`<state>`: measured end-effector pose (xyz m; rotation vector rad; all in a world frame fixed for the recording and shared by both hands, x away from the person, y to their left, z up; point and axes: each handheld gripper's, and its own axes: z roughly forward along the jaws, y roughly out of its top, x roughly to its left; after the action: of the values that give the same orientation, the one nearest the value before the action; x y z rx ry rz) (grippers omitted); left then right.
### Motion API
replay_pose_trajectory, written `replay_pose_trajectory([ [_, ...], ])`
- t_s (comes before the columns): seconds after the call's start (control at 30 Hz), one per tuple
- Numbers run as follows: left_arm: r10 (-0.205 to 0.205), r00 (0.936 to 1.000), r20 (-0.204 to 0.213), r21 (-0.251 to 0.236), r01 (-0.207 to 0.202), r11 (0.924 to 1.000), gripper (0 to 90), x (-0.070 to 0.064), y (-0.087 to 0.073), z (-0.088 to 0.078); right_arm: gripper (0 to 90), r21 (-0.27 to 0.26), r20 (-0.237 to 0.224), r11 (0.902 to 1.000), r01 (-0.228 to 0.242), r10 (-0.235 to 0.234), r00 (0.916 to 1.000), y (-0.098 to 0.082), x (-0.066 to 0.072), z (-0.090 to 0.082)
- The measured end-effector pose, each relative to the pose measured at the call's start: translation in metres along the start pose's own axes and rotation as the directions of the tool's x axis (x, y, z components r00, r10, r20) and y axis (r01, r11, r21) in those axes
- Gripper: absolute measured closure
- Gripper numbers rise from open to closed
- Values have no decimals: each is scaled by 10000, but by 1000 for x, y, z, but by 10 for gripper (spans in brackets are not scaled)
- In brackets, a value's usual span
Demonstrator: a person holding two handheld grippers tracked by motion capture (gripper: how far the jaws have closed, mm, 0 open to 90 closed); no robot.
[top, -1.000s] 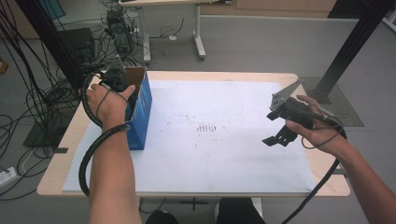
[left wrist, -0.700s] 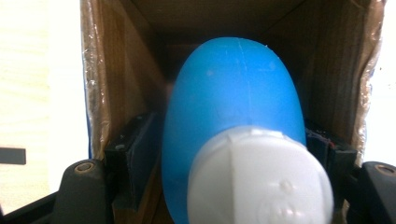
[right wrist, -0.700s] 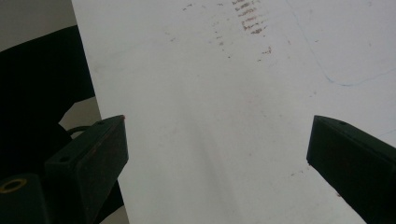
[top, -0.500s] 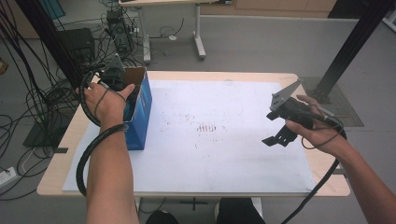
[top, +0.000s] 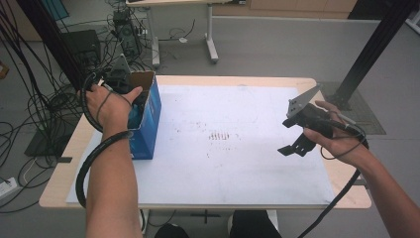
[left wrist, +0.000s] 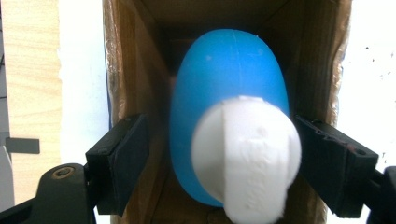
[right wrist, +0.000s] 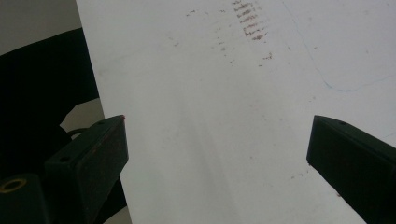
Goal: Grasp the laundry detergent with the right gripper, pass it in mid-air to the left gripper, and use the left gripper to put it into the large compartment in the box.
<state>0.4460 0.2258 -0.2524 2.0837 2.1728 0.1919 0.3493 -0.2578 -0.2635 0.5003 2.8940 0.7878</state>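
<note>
Left gripper [left wrist: 217,163] reaches into the open blue box [top: 148,119] at the table's left edge, its jaws spread either side of a blue bottle [left wrist: 229,93] without clearly touching. The bottle's white cap [left wrist: 247,154] points toward the gripper, its length running deeper inside. Right gripper [right wrist: 217,154] hovers wide apart over the white sheet [right wrist: 224,93].

1. The opening of the blue carton [top: 147,124], at the left of the high view, is occupied by the left gripper [left wrist: 217,158].
2. Inside it, the space between the carton's brown walls is largely taken up by a blue bottle [left wrist: 229,93] with a white cap [left wrist: 247,154].
3. The white sheet [top: 237,163] from centre to lower right is left unobstructed, and nothing is found between the right gripper [right wrist: 217,158]'s spread jaws.
</note>
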Motion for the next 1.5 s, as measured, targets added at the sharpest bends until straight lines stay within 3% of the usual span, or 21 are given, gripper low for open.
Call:
replay_pose_trajectory([
  [0.3, 168, 9998, -101, -115, -169, 9998, 185, -3, -2, -16, 53, -52, 63, 10000, 78, -78, 9999, 2, 2, -2],
  [0.6, 291, 9991, -301, -443, -304, 9986, 155, 0, -10, -43, 54, -75, 69, 9999, 131, -130, 9999, 7, 2, -4],
  [0.77, 711, 9971, -263, -706, -728, 9948, 140, -5, -13, -57, 54, -20, 113, 9999, 117, -117, 9999, 10, 0, -4],
  [0.93, 1366, 9904, -215, -858, -1380, 9867, 110, -19, -13, -66, 53, -9, 195, 10000, 66, -65, 9998, 13, -3, -5],
  [1.07, 1923, 9813, -47, -1064, -1917, 9757, 111, -36, -13, -73, 54, 72, 258, 9999, 94, -96, 9996, 19, -4, -8],
  [1.23, 2637, 9645, 113, -1405, -2596, 9554, 105, -61, -12, -84, 54, 313, 363, 9995, 104, -115, 9993, 25, -9, -13],
  [1.33, 3138, 9493, 195, -1410, -3081, 9409, 101, -77, -13, -88, 54, 466, 482, 9989, 89, -112, 9988, 28, -14, -15],
  [1.5, 3999, 9161, 284, -1318, -3931, 9100, 84, -108, -13, -92, 54, 477, 650, 9987, -188, 157, 9978, 26, -25, -20],
])
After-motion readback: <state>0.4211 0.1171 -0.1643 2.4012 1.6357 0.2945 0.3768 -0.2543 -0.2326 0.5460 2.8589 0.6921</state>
